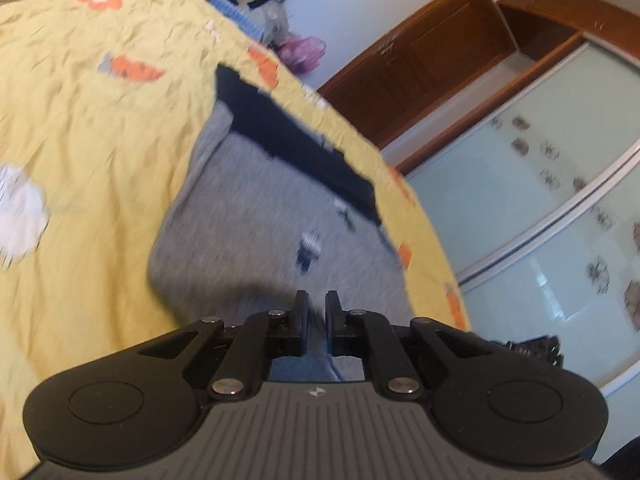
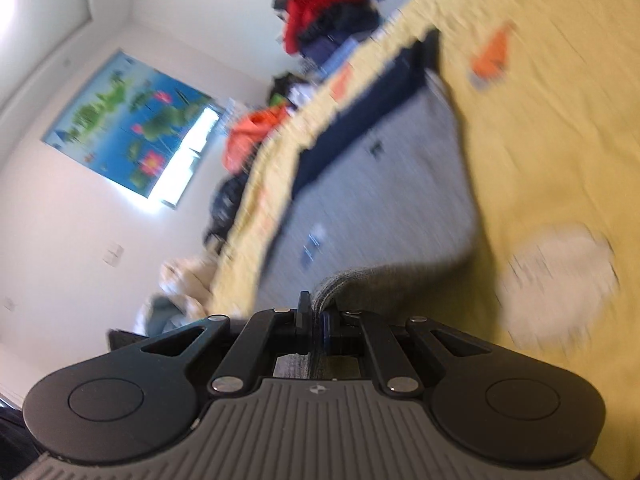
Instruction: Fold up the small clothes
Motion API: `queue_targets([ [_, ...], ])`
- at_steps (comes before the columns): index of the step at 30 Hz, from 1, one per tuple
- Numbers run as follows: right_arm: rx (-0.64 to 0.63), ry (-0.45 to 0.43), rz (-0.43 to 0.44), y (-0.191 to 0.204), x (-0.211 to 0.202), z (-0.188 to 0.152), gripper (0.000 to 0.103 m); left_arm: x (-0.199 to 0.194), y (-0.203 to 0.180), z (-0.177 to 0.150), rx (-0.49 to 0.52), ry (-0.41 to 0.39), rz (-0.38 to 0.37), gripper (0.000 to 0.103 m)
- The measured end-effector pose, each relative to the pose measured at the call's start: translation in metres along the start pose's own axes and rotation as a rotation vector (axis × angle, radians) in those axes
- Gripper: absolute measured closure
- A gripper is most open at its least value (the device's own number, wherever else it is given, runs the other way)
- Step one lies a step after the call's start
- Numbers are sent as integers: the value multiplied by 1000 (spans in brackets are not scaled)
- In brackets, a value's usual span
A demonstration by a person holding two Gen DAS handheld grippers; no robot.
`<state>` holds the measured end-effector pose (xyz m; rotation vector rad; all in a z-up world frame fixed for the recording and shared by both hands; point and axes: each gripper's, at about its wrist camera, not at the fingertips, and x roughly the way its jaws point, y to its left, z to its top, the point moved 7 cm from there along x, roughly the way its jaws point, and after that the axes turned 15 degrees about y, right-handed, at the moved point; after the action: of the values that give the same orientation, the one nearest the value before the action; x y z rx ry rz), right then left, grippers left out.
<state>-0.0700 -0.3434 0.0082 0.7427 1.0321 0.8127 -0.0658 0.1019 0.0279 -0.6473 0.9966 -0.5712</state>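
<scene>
Pinching grey garment (image 2: 380, 200): both grippers (image 1: 316, 312) (image 2: 316, 312)

A small grey garment (image 1: 256, 216) with a dark navy band (image 1: 296, 140) along its far edge and a small printed motif is spread on the yellow floral bedspread (image 1: 80, 140), its near edge lifted.

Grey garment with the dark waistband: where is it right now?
The grey garment lies on the yellow bedspread, its near edge pinched by both the left gripper and the right gripper.
</scene>
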Motion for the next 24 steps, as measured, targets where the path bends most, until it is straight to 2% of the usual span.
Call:
queue_targets([
  [3,-19,-50,48,8,1,36,89,6,-1,35,-16,-44,-48,95],
  [4,-25,-59,57,9,3,48,89,10,-2,45,0,-47,-32,95],
  [7,-49,-40,50,9,15,77,89,21,-2,64,74,-33,75,95],
  [9,-46,-9,51,5,22,84,89,25,-5,61,171,-12,188,93],
  [11,-33,15,43,-1,28,83,89,29,-6,50,292,9,325,83],
  [12,-24,24,40,-5,29,82,89,32,-6,44,347,22,379,64],
  [13,-12,30,37,-9,31,77,89,35,-6,37,397,40,422,32],
  [14,3,34,33,-14,31,76,89,38,-6,29,442,56,446,19],
  [15,15,33,30,-17,32,71,89,40,-7,22,486,64,448,11],
  [18,48,41,29,-24,34,65,88,55,-11,7,600,150,446,12],
  [24,23,67,27,-16,40,53,88,90,0,-11,700,324,462,12],
])
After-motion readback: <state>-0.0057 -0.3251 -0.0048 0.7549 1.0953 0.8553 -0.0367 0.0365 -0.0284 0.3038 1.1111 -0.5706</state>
